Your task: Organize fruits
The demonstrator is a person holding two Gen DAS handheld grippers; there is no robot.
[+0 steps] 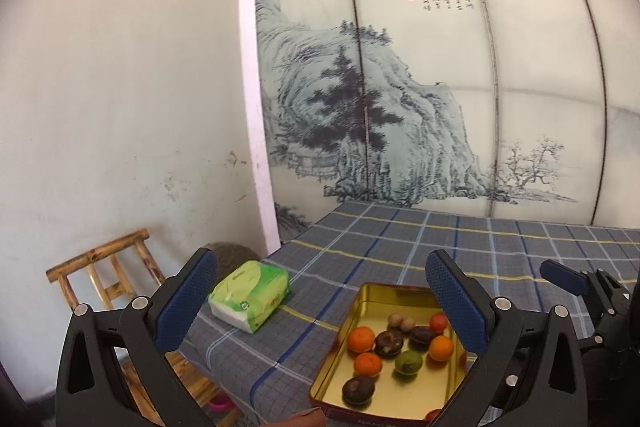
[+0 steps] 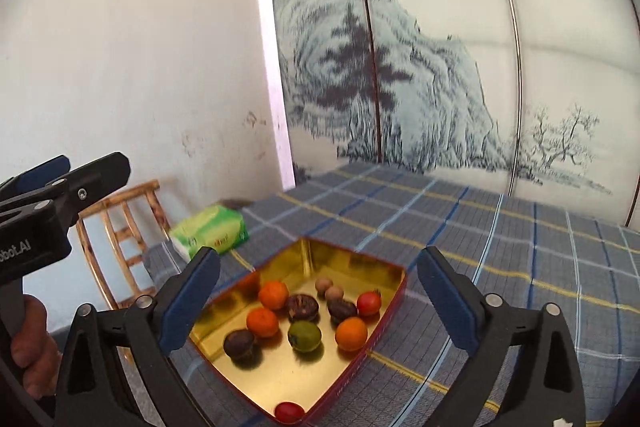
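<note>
Gold-lined tin (image 2: 372,263) with red outer wall, low centre of both views, on a blue-grey checked worktop (image 2: 500,227); inside, loose and mostly apart: three oranges (image 2: 273,294), a green fruit (image 2: 304,335), dark brown fruits (image 2: 302,307), two small tan ones (image 2: 324,285), red tomatoes (image 2: 368,303), one of them in the near corner. Left tool (image 1: 320,303) and right tool (image 2: 318,301) both spread wide, blue pads clear of everything, nothing between. Green tissue pack (image 1: 250,293) left of the tin; bamboo stool (image 1: 104,267) at lower left.

both wrist views look slightly down, near the tin (image 1: 362,301) of fruit; both share the screen (image 2: 440,47)
</note>
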